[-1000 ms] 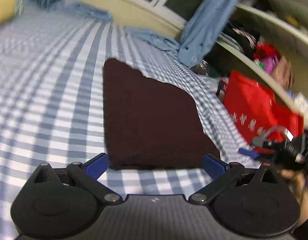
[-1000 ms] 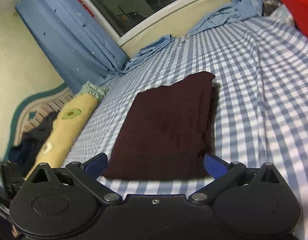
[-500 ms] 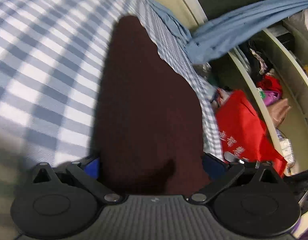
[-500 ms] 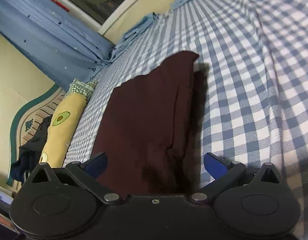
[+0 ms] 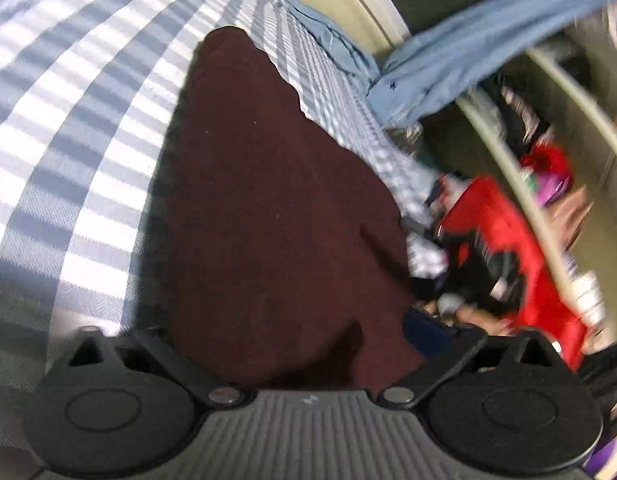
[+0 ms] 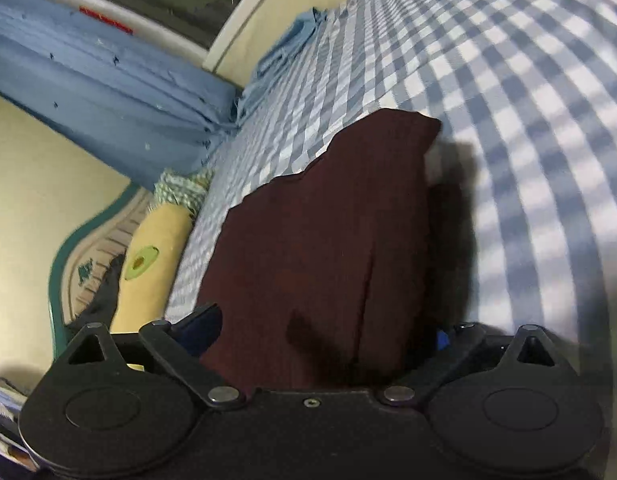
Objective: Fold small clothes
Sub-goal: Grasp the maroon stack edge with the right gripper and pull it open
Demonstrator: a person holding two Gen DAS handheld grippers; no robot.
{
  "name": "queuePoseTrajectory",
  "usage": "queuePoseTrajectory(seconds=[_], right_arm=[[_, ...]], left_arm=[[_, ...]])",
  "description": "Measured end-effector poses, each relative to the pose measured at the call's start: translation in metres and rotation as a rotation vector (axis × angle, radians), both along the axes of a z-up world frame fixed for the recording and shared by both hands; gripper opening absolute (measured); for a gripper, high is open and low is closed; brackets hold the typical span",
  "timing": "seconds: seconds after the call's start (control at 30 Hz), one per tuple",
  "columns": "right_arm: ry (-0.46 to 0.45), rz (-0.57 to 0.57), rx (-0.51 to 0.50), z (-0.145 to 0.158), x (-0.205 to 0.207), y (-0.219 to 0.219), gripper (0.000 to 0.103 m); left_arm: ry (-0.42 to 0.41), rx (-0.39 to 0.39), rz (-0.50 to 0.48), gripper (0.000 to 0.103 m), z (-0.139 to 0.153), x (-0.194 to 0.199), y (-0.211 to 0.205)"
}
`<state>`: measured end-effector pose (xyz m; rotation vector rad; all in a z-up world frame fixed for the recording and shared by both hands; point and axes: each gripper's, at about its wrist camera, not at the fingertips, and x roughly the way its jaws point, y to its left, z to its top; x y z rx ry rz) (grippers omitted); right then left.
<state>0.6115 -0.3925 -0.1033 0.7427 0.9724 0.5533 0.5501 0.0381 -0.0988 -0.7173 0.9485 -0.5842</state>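
Left gripper (image 5: 286, 334) fingers spread wide, the near edge of the maroon cloth (image 5: 268, 208) between them. Right gripper (image 6: 324, 332) likewise open astride the cloth (image 6: 328, 236). Beyond lies the checked sheet (image 6: 528, 100).

Both wrist views close over garment (image 5: 276, 208)

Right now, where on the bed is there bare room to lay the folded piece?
Bare checked sheet lies right of the maroon garment, out to the frame edge; likewise left of it in the left view. Crowded: the yellow pillow by the headboard, and the bed edge by the red bag.
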Motion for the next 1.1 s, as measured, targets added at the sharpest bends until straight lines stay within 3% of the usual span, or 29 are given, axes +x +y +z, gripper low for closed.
queuePoseTrajectory(seconds=[0.03, 0.1, 0.2, 0.23, 0.37, 0.57, 0.8, 0.97, 1.1], right_arm=[[0.008, 0.006, -0.006, 0.001, 0.006, 0.003, 0.094], [0.01, 0.015, -0.048, 0.003, 0.014, 0.008, 0.083], [-0.02, 0.021, -0.114, 0.007, 0.011, 0.016, 0.054], [-0.038, 0.019, -0.141, 0.009, 0.008, 0.017, 0.037], [-0.135, -0.03, -0.17, 0.022, -0.005, 0.026, 0.021], [-0.287, 0.012, -0.243, 0.071, -0.027, 0.073, 0.019], [-0.363, 0.0, -0.154, 0.116, -0.062, 0.126, 0.019], [-0.333, 0.016, -0.09, 0.116, -0.082, 0.176, 0.019], [-0.293, 0.039, -0.058, 0.096, -0.098, 0.215, 0.019]], left_arm=[[-0.011, 0.066, -0.005, 0.068, 0.002, -0.001, -0.004], [-0.026, 0.105, -0.005, 0.054, 0.003, -0.004, -0.005], [-0.035, 0.11, 0.009, 0.043, 0.005, -0.008, -0.002], [-0.048, 0.12, 0.014, 0.041, 0.007, -0.01, -0.002], [-0.138, 0.197, 0.013, 0.032, 0.031, -0.022, -0.008], [-0.249, 0.218, 0.032, 0.031, 0.077, -0.047, 0.012], [-0.331, 0.234, 0.046, 0.031, 0.126, -0.095, 0.094], [-0.328, 0.285, 0.049, 0.032, 0.132, -0.132, 0.143], [-0.291, 0.309, 0.049, 0.032, 0.117, -0.154, 0.174]])
